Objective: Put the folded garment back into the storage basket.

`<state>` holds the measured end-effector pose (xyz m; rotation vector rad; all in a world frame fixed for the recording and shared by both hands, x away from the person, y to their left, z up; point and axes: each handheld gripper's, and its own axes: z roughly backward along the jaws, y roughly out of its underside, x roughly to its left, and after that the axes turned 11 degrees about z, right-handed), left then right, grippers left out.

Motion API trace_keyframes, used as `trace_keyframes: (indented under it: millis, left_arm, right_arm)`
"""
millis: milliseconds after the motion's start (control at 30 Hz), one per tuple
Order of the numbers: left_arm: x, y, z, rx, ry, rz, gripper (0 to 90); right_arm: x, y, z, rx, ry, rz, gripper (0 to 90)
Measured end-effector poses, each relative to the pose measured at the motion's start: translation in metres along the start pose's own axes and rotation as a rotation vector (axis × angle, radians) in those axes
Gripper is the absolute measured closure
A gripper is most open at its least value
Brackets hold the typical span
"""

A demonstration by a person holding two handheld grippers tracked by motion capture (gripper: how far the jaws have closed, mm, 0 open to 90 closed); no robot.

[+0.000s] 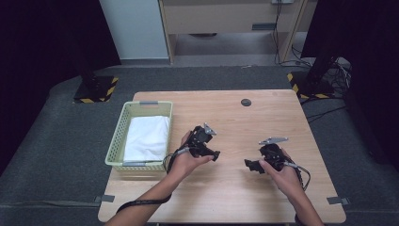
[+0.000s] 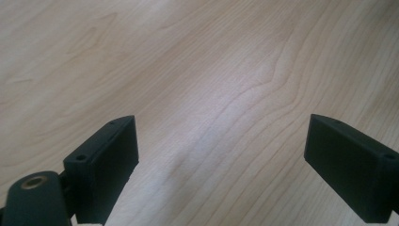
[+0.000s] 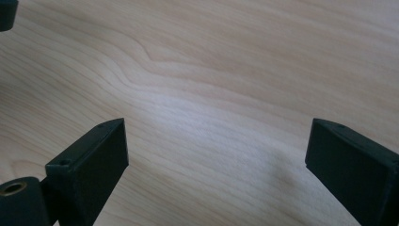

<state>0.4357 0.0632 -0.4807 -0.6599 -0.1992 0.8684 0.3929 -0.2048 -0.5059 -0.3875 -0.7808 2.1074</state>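
Left of both tongs point(image 1: 217, 154): white cloth point(image 1: 147, 137) in basket point(image 1: 117, 136)

Your left gripper point(image 2: 221, 155) has both jaws cut off by the bottom edge in its own view. The small dark disc point(image 1: 245, 102) on the table point(image 1: 263, 113) is too small to identify.

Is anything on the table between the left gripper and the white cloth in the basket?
Only the basket's own wall. The left gripper hangs open over bare table, right of the basket; the white cloth lies inside, uncovered from above.
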Motion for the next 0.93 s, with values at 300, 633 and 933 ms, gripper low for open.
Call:
trace_keyframes:
  millis: [300, 633, 933]
  left_arm:
    - [-0.008, 0.021, -0.015, -0.033, 0.041, 0.048, 8.8]
    - [-0.017, 0.049, -0.032, -0.054, 0.021, 0.027, 4.2]
    - [-0.021, 0.058, -0.031, -0.113, 0.019, 0.034, 2.4]
  right_arm:
    - [-0.006, 0.017, -0.011, 0.042, 0.014, -0.041, 4.3]
    - [0.007, 0.024, -0.019, 0.017, 0.096, 0.064, 0.4]
    - [0.012, 0.035, -0.019, -0.069, 0.131, 0.049, 0.4]
